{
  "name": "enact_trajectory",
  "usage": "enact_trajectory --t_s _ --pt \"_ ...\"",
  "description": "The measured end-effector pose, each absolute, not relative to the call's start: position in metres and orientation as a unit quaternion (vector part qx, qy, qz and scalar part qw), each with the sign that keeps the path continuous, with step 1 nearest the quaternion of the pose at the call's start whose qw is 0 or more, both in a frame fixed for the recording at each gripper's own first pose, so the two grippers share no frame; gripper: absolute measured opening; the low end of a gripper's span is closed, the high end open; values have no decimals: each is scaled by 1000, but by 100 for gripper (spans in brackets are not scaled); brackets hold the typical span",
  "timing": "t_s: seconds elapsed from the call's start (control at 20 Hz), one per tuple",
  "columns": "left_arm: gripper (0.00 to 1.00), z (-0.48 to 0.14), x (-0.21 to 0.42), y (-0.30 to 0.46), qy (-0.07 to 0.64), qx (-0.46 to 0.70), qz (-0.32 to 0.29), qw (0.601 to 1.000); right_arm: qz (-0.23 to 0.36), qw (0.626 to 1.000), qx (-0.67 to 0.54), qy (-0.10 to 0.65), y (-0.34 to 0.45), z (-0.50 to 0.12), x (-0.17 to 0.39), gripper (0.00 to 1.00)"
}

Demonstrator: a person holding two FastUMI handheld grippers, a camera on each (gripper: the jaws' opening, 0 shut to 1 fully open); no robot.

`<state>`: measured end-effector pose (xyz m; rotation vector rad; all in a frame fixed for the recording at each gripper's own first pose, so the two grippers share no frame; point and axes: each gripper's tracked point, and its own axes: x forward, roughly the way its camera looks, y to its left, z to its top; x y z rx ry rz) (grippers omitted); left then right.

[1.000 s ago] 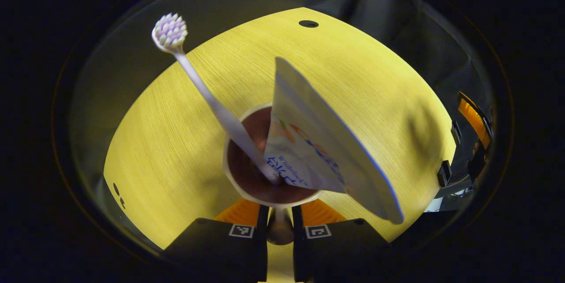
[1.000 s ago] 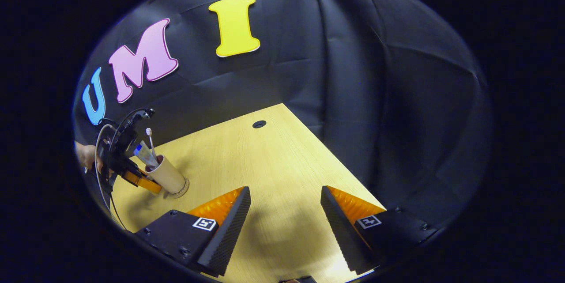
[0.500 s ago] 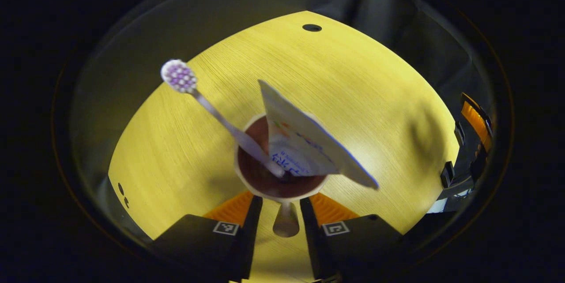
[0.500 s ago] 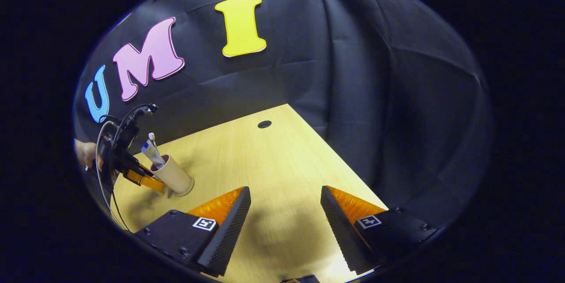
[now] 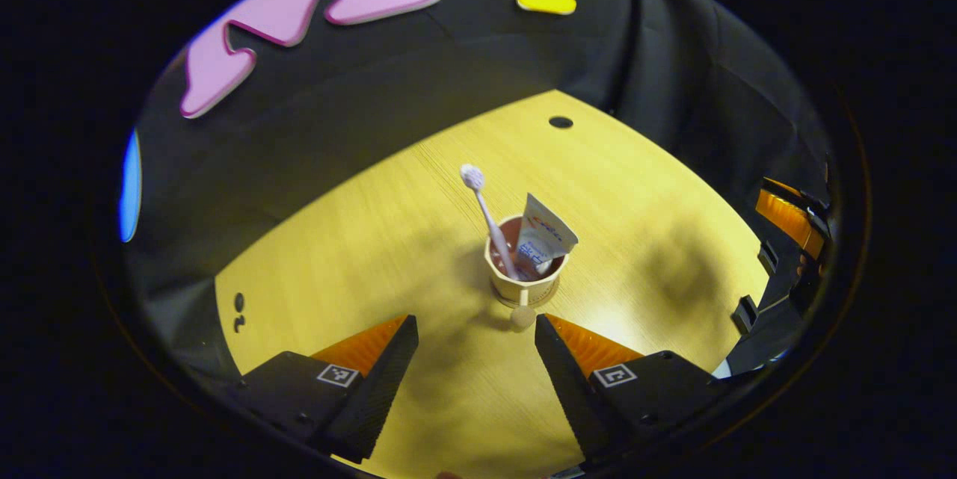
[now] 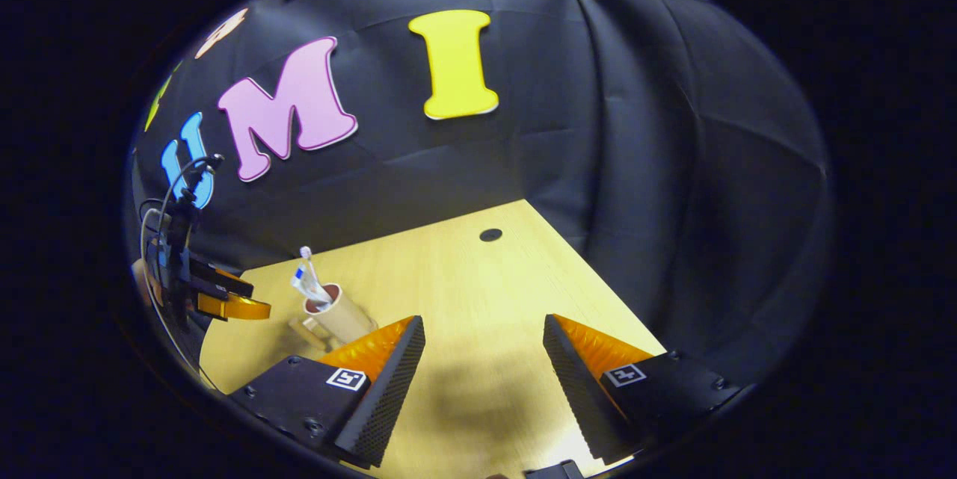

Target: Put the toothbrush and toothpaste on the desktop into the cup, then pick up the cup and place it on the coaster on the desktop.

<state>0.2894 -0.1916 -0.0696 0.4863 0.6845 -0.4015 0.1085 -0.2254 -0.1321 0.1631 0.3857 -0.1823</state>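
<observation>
A beige cup (image 5: 523, 281) stands upright on the wooden desktop (image 5: 359, 255), and a thin round coaster rim (image 5: 523, 302) shows under its base. A white toothbrush (image 5: 486, 214) and a white toothpaste tube (image 5: 544, 238) stick up out of it. The cup's handle (image 5: 522, 317) points at my left gripper (image 5: 473, 322), which is open and a short way back from it, holding nothing. In the right gripper view the cup (image 6: 340, 314) sits at the left beside the left gripper (image 6: 241, 298). My right gripper (image 6: 482, 322) hangs open over bare desktop.
A round cable hole (image 5: 560, 122) lies in the desktop near the far edge; it is also in the right gripper view, cable hole (image 6: 490, 235). Black cloth walls close the back and right sides. A hand holds the left gripper at the far left.
My left gripper opened, let go of the cup's handle and drew back and up. The cup, tilted before, now stands upright. The right gripper tilted up slightly.
</observation>
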Motion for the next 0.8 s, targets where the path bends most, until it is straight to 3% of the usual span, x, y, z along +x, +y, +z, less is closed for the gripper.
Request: enact_trajectory --t_s 0.2,0.35,0.8 --pt "98 -6 247 -165 246 196 -170 934 -74 980 68 175 -189 -97 101 98" --pt "99 43 219 -142 146 185 -145 961 -59 984 56 158 -159 -73 93 98" --pt "98 118 84 -66 -24 104 -101 989 3 994 16 105 -56 -26 35 98"
